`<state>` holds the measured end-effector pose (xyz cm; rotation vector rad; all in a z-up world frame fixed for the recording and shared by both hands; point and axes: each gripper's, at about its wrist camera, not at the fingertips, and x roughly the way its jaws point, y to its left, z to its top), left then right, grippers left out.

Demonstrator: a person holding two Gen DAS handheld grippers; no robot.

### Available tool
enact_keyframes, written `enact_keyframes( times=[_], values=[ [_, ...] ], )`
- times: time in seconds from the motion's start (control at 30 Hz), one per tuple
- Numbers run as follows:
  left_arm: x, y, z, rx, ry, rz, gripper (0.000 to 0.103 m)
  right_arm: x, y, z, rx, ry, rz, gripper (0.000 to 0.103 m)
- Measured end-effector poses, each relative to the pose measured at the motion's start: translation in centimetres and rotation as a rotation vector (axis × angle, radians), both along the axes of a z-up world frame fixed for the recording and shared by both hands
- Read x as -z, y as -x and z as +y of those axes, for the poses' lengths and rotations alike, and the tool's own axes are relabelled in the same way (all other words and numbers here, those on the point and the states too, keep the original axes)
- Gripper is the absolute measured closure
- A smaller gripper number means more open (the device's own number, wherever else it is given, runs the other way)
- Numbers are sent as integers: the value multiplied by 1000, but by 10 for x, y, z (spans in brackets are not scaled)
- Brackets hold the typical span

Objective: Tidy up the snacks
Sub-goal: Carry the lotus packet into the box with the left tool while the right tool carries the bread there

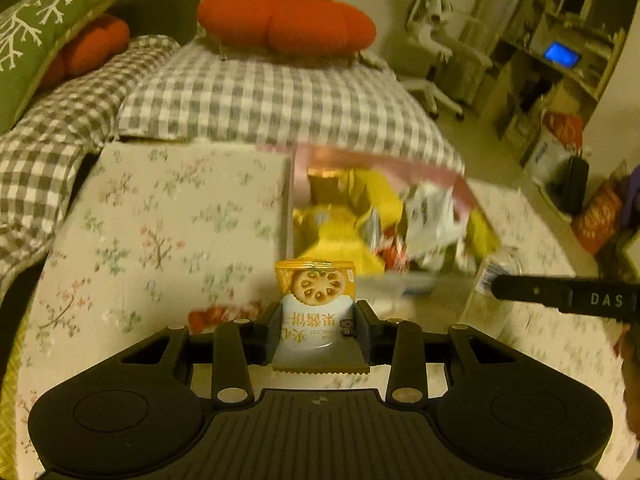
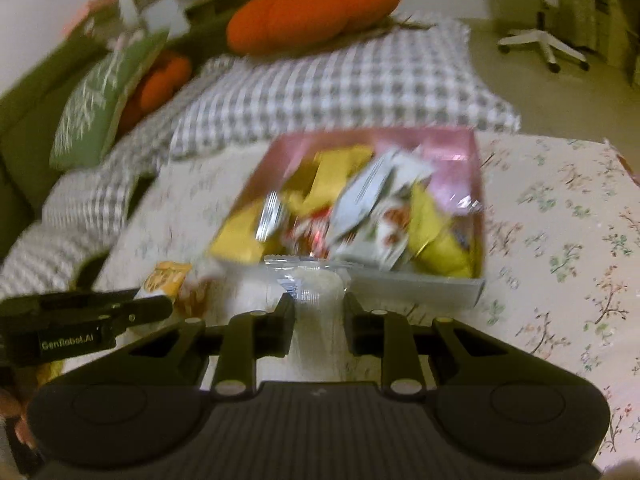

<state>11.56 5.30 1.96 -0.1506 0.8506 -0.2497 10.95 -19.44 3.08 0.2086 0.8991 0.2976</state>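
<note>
Both tongs clamped on packets, left tongs (image 1: 320, 320) on biscuit packet (image 1: 316, 308), right tongs (image 2: 318, 312) on clear wrapper (image 2: 316, 304), pink box (image 2: 472, 152) directly ahead mid-frame, nearer the right.

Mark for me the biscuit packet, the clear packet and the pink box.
biscuit packet (image 1: 315, 312): left wrist view, middle of its printed front, between the left fingers.
clear packet (image 2: 318, 300): right wrist view, its body between the right fingers.
pink box (image 2: 452, 144): right wrist view, far inner wall.
</note>
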Motion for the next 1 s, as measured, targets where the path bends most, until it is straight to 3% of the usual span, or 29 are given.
enact_keyframes(
  times=[0.2,0.5,0.87,1.0],
  values=[
    [-9,-30,-5,-23,79,9,67,-15,-15,-23,49,-107,-32,81],
    [-13,-81,-30,-3,53,-12,67,-32,-60,-52,124,-135,-76,81],
    [16,-132,-52,-3,3,0,67,2,-121,-68,194,-148,22,82],
    [26,-141,-53,-10,12,5,66,13,-133,-70,211,-205,39,82]
  ],
)
